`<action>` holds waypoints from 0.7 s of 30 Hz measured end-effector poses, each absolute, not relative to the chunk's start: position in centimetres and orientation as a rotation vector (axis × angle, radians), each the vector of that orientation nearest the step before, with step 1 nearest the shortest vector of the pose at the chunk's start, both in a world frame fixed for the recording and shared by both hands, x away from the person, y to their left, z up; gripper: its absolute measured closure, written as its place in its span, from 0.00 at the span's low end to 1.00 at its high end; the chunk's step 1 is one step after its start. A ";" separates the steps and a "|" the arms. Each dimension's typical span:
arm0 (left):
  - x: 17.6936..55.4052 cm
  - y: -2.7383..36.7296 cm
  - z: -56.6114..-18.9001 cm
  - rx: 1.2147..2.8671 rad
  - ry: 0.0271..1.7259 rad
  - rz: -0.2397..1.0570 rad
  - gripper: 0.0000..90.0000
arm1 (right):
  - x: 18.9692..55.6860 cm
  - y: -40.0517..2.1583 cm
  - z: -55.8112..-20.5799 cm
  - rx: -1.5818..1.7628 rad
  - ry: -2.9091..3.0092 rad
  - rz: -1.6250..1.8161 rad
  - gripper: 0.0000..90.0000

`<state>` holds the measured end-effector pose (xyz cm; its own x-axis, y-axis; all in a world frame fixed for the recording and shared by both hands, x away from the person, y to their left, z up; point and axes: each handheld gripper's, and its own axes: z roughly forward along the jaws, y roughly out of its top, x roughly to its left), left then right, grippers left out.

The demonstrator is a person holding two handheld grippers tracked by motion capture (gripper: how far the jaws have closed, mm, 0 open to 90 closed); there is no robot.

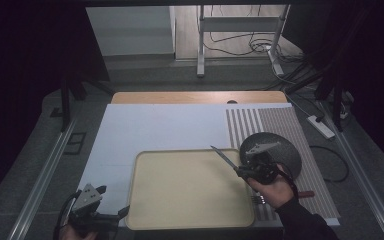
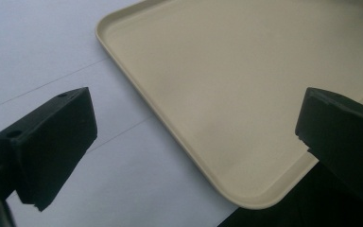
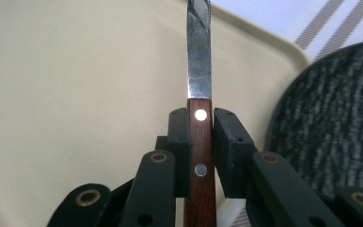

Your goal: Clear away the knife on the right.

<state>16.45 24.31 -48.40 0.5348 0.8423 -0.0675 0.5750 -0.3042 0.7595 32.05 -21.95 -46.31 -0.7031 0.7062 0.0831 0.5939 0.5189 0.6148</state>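
Note:
My right gripper (image 1: 241, 171) is shut on the wooden handle of a table knife (image 1: 223, 156). The knife is held above the right edge of the beige tray (image 1: 145, 200), blade pointing to the far left. In the right gripper view both jaws clamp the riveted handle (image 3: 200, 142), and the steel blade (image 3: 198, 52) runs straight up over the tray (image 3: 75, 94). My left gripper (image 1: 120, 215) sits at the tray's near left corner, open. Its jaws stand wide apart around the tray's corner (image 2: 246, 198), holding nothing.
A dark round plate (image 1: 280, 147) lies on a striped placemat (image 1: 280, 120) just right of the tray, close behind my right gripper. A fork (image 1: 258, 200) lies on the mat, partly under the hand. A white sheet (image 1: 155, 130) covers the table.

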 end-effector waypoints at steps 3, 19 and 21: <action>16.4 24.3 -48.4 2.011 1.146 0.447 0.00 | 31.6 -21.6 -46.3 1.106 2.585 0.943 0.87; 16.4 24.2 -48.4 2.025 1.136 0.452 0.00 | 30.0 -18.9 -47.6 1.067 2.649 0.905 0.87; 16.4 24.2 -48.4 2.026 1.135 0.452 0.00 | 30.1 -18.7 -48.2 1.069 2.656 0.873 0.87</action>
<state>16.44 24.16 -48.40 0.5429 0.8379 -0.0556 0.5706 -0.3195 0.7566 30.10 -18.70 -48.21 -0.7353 0.6735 0.0756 0.5870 0.5772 0.5677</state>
